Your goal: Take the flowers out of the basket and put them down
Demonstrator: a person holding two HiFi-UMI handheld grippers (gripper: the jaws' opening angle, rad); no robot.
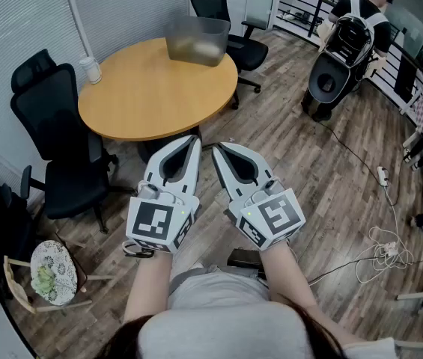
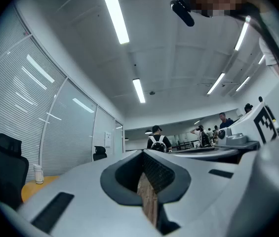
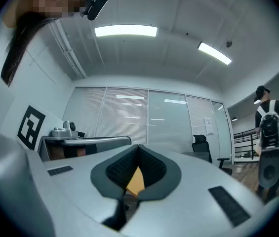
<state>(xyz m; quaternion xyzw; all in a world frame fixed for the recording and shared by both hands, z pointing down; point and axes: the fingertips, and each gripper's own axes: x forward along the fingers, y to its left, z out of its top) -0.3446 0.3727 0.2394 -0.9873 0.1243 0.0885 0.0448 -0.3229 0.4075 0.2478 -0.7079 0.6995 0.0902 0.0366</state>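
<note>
left gripper: jaws pressed together, nothing between them.
right gripper: jaws together, empty, just beside the left gripper.
basket: grey, well ahead of both tips, on the far edge of the round table; contents cannot be made out.
white cup: ahead-left, on the table's edge.

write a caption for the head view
Left gripper and right gripper, jaws shut, side by side before a round table with a grey basket.

Both the left gripper and the right gripper are held side by side, jaws together and empty.
</note>
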